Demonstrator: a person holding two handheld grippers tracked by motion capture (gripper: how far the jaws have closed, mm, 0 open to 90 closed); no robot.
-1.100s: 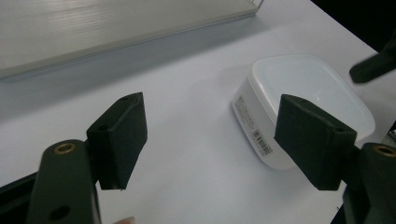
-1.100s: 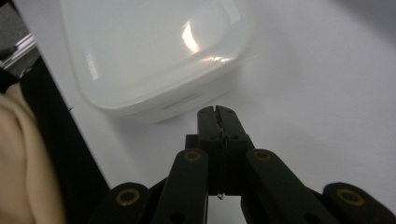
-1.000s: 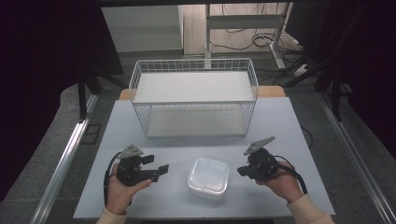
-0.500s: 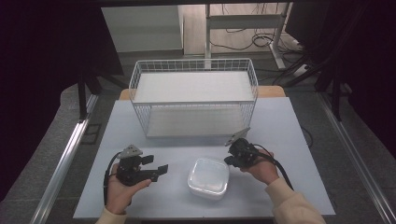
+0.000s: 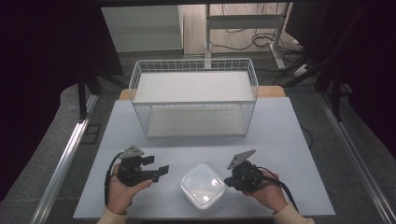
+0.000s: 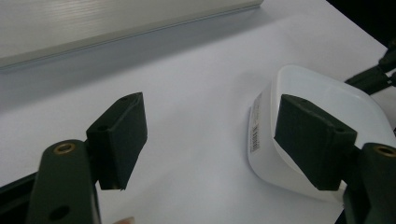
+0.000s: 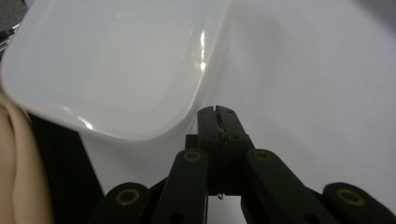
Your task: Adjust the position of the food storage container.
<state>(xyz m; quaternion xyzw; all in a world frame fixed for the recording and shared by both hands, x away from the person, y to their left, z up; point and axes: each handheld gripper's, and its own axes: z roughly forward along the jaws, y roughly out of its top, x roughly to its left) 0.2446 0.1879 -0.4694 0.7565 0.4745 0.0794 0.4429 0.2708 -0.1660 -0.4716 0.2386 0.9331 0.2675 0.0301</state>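
A: How far along does this look?

B: Barely begun, I'd judge. The container (image 5: 202, 185) sits untouched on the counter (image 5: 280, 135), in front of the wire basket (image 5: 194, 95), which looks empty.

A: And the grippers?

B: The left gripper (image 5: 159, 171), just left of the container, has its fingers (image 6: 121, 135) spread wide, empty. The right gripper (image 7: 217, 123), at the container's right edge, is clenched on nothing.

A: The container itself?

B: Translucent white, rounded square, lid on, a label on one side.
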